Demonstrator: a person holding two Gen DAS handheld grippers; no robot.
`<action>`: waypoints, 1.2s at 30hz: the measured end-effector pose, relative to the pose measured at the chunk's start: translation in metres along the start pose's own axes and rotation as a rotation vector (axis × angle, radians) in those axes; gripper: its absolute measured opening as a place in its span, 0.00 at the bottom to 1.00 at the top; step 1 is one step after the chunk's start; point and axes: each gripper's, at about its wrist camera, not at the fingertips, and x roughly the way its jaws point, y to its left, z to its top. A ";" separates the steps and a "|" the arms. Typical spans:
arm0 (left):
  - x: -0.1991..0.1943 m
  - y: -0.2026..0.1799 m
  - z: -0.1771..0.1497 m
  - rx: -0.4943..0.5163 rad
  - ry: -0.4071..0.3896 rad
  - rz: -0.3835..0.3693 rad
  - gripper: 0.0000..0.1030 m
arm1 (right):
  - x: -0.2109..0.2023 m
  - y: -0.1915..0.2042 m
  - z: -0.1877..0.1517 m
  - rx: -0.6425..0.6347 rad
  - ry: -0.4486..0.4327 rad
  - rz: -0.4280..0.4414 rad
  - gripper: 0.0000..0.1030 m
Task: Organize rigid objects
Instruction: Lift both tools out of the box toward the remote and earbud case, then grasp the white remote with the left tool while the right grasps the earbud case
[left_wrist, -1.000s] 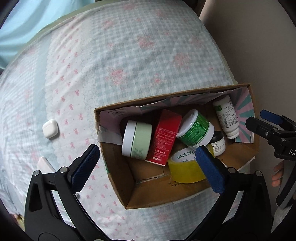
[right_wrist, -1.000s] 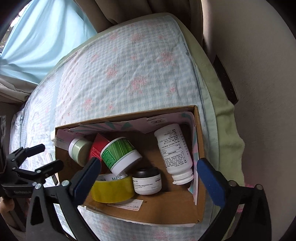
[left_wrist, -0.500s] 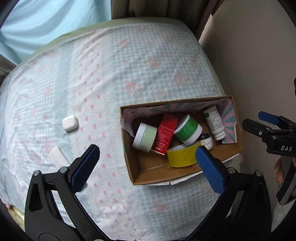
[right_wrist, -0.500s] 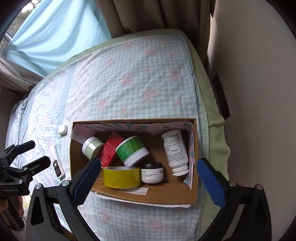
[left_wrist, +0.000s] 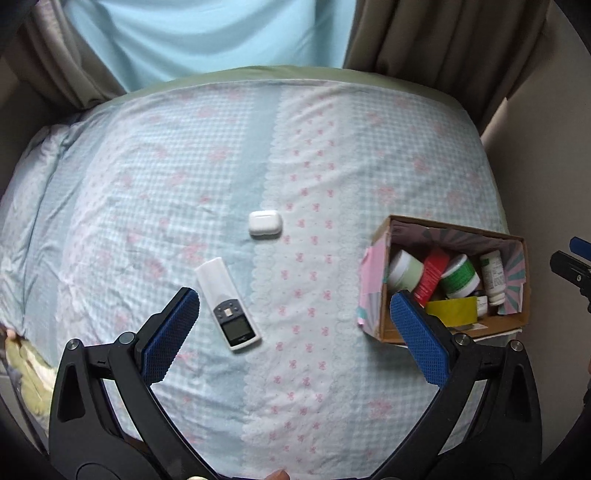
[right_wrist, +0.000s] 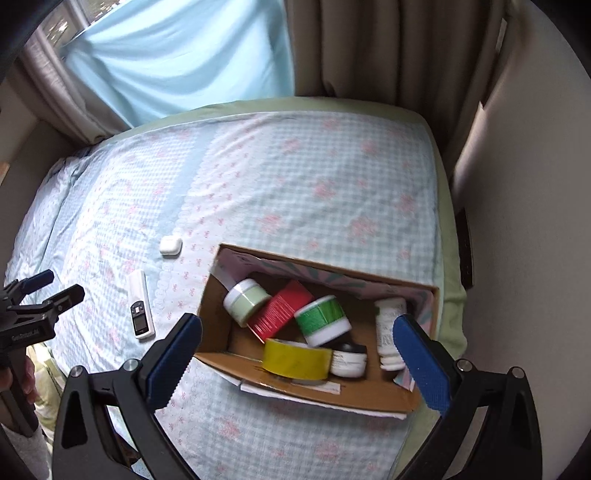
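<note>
white remote (left_wrist: 228, 302) beside left gripper (left_wrist: 293, 328)

My left gripper (left_wrist: 294, 332) hangs with its fingers (left_wrist: 170, 334) spread wide, empty; my right gripper (right_wrist: 297, 363) likewise, fingers (right_wrist: 421, 365) wide apart.

Lettering on the left tongs (right_wrist: 61, 293) seems blurred beyond reading

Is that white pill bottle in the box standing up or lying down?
Lying down. The pill bottle lies on its side on the floor of the box, cap toward the near wall, label facing up.
</note>
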 end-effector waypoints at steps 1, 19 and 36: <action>0.003 0.009 -0.002 -0.025 0.006 0.007 1.00 | 0.001 0.008 0.003 -0.020 -0.004 0.000 1.00; 0.163 0.116 -0.058 -0.557 0.227 -0.004 0.93 | 0.157 0.174 0.086 -0.723 0.058 0.121 1.00; 0.271 0.144 -0.064 -0.675 0.414 -0.062 0.76 | 0.338 0.301 0.064 -1.284 0.268 0.071 0.84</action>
